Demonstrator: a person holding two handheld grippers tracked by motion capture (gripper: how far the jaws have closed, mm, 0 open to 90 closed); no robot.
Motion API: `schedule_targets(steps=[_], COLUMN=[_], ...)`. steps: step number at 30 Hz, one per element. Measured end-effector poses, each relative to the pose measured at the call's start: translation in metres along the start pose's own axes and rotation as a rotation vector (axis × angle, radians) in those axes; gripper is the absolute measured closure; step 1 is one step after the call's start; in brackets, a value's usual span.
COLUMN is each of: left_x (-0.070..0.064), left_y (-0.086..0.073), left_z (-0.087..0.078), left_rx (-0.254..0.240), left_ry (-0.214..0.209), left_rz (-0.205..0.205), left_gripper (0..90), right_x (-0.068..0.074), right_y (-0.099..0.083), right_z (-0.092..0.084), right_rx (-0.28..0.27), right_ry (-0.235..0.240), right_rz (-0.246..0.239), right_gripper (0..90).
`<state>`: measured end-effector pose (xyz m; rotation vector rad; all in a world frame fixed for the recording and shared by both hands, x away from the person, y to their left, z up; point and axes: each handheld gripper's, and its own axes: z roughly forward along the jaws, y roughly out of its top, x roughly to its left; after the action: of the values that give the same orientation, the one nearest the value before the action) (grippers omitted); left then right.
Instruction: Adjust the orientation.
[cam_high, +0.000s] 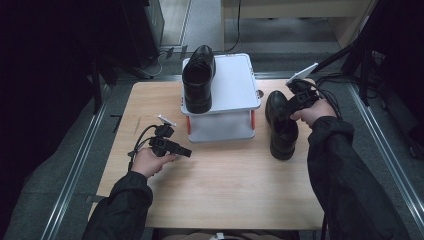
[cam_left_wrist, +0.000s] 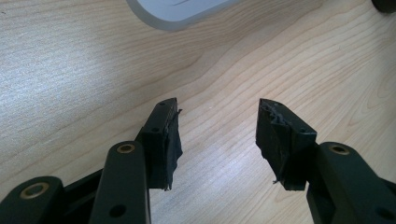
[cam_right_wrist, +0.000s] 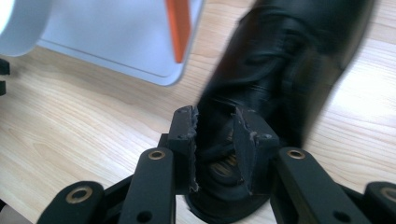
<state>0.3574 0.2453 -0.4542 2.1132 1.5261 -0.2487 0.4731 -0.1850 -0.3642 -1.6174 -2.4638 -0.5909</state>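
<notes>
The right hand-held gripper, angled down, seems just loosened around the shoe's heel collar; the left rests level, released.

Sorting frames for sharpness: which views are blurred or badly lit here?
Right gripper view: the black shoe on the table is smeared by motion blur, while the jaws stay sharp. Left gripper view: crisp, with soft glare on the wooden table. High view: sharp at the table, but the surroundings fall into darkness.

One shoe stands on the rack at twelve o'clock; another shoe stands on the table at two o'clock, just right of it.
</notes>
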Motion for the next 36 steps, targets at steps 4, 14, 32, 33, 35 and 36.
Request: schedule_targets(steps=[4, 14, 32, 33, 35, 36], left_x=[0.0, 0.0, -0.003, -0.003, -0.003, -0.003], left_y=[0.0, 0.0, -0.001, -0.001, -0.001, -0.001], left_z=[0.0, 0.001, 0.003, 0.003, 0.003, 0.003], left_rx=[-0.002, 0.008, 0.017, 0.017, 0.018, 0.019], left_ry=[0.002, 0.008, 0.018, 0.018, 0.018, 0.019], left_rz=[-0.003, -0.003, 0.007, 0.008, 0.007, 0.008], left_gripper=[49.2, 49.1, 49.1, 49.1, 49.1, 49.1], right_x=[-0.023, -0.053, -0.061, -0.061, -0.062, -0.063], right_y=[-0.009, -0.029, -0.029, -0.028, -0.028, -0.028], right_z=[-0.002, 0.031, 0.059, 0.059, 0.059, 0.059], right_rx=[0.009, 0.053, 0.082, 0.083, 0.086, 0.088], right_ry=[-0.037, -0.034, -0.059, -0.054, -0.049, -0.047], right_rz=[0.045, 0.143, 0.224, 0.235, 0.246, 0.249], right_gripper=[69.5, 67.3, 77.4, 77.9, 78.5, 78.8])
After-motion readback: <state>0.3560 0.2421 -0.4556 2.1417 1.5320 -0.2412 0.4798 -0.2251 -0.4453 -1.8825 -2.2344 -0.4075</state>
